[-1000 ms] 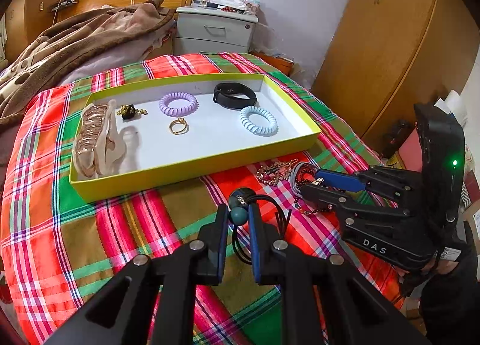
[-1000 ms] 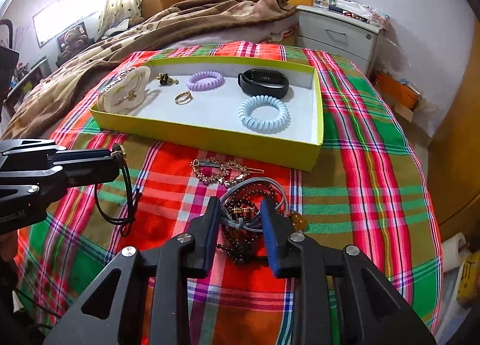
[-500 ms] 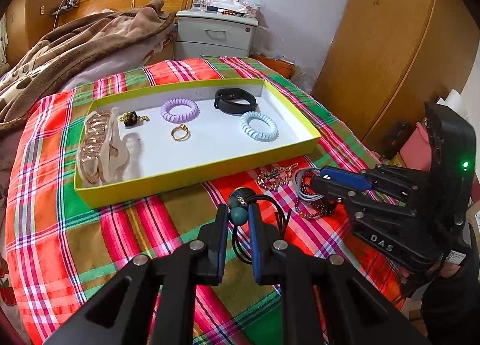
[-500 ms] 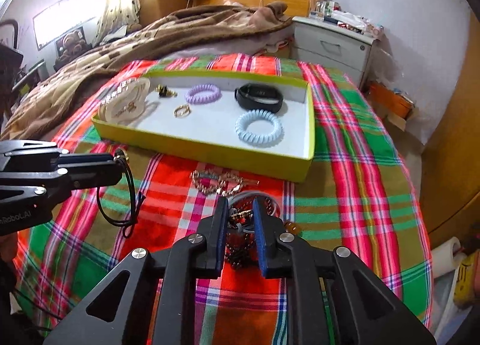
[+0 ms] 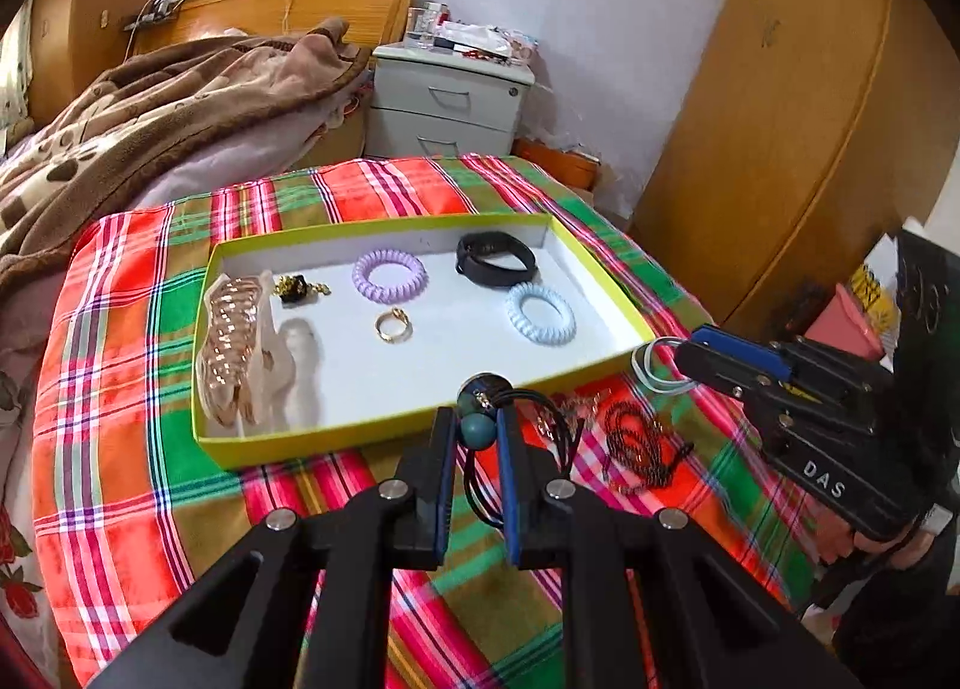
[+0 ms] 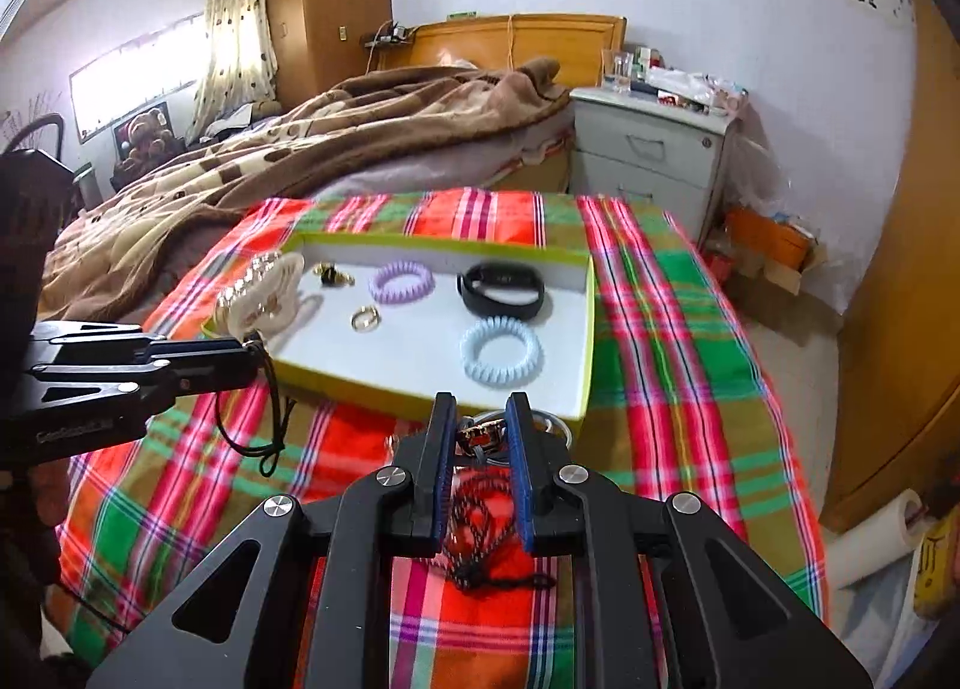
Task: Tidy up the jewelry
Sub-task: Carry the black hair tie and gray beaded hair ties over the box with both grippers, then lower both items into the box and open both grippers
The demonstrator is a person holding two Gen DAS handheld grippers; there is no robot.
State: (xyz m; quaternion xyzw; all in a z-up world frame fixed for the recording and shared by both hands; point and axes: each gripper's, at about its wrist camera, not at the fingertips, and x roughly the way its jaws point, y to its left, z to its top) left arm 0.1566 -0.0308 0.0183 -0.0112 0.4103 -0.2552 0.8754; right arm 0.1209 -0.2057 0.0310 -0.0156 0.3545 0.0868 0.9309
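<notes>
A yellow-green tray (image 5: 420, 434) (image 6: 591, 329) lies on the plaid cloth. In it are a gold hair clip (image 5: 231, 335), a purple coil tie (image 5: 389, 274), a black band (image 5: 495, 260), a blue coil tie (image 5: 540, 312), a gold ring (image 5: 393, 324) and a small black charm (image 5: 294, 287). My left gripper (image 5: 474, 428) is shut on a teal bead with black cords (image 5: 477, 430), held just short of the tray's near wall. My right gripper (image 6: 480, 416) is shut on grey-white hair ties (image 5: 651, 368) and holds them above the cloth, at the tray's right corner. A dark beaded chain (image 5: 636, 443) lies below.
A brown blanket (image 5: 150, 119) is heaped on the bed behind the tray. A white nightstand (image 5: 447, 101) stands at the back, a wooden wardrobe (image 5: 780, 119) to the right. A gold chain piece (image 5: 570, 407) lies on the cloth near the tray.
Both grippers rose and moved toward the tray. The right gripper closed on the hair ties and lifted them off the pile; the beaded chain stayed on the cloth.
</notes>
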